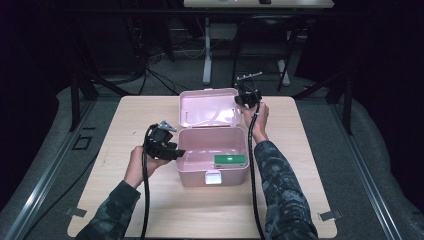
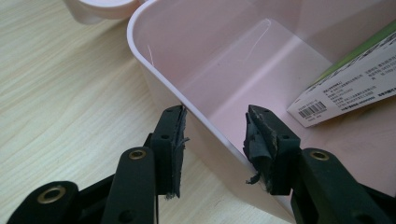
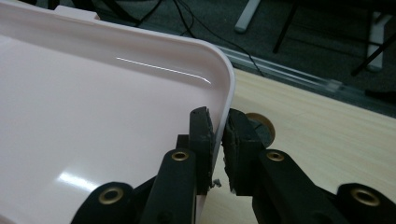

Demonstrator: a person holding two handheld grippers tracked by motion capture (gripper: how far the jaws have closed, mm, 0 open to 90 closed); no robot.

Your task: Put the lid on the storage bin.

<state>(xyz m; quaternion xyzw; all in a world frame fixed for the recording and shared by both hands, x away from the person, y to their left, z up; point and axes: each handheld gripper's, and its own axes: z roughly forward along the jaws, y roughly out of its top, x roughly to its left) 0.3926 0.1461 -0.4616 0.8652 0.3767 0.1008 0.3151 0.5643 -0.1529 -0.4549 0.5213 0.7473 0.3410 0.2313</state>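
Pink box (image 1: 212,172) open near the middle of the pale wooden worktop (image 1: 125,210), lid (image 1: 207,107) swung up and back toward the far edge, white latch (image 1: 213,178) on the front wall facing the person. Inside the box, against the right front corner, a green-and-white carton (image 1: 231,160), lying flat; in the left gripper view the same carton (image 2: 348,88) with a barcode label at its near end. Left hand-held gripper (image 1: 170,150) at the box's left wall, jaws spread and straddling the rim (image 2: 215,133): one pad (image 2: 175,140) outside the wall, the other (image 2: 259,140) inside, neither visibly pressing on the plastic. Left hand (image 1: 140,165) and camouflage sleeve coming in from the bottom edge, black cable (image 1: 145,200) trailing back across the worktop. Right hand-held gripper (image 1: 246,96) up at the lid's right edge near its upper corner, jaws nearly pressed together and pinching the lid's rim (image 3: 224,116) between the pads, one pad on the inner face, the other on the outer side. Right hand (image 1: 256,120) just beside the box's back right corner, forearm alongside the right wall. A small round brown object (image 3: 261,126) behind the right jaw in the right gripper view, too hidden to identify. Dark floor and desk legs beyond the far edge of the worktop.
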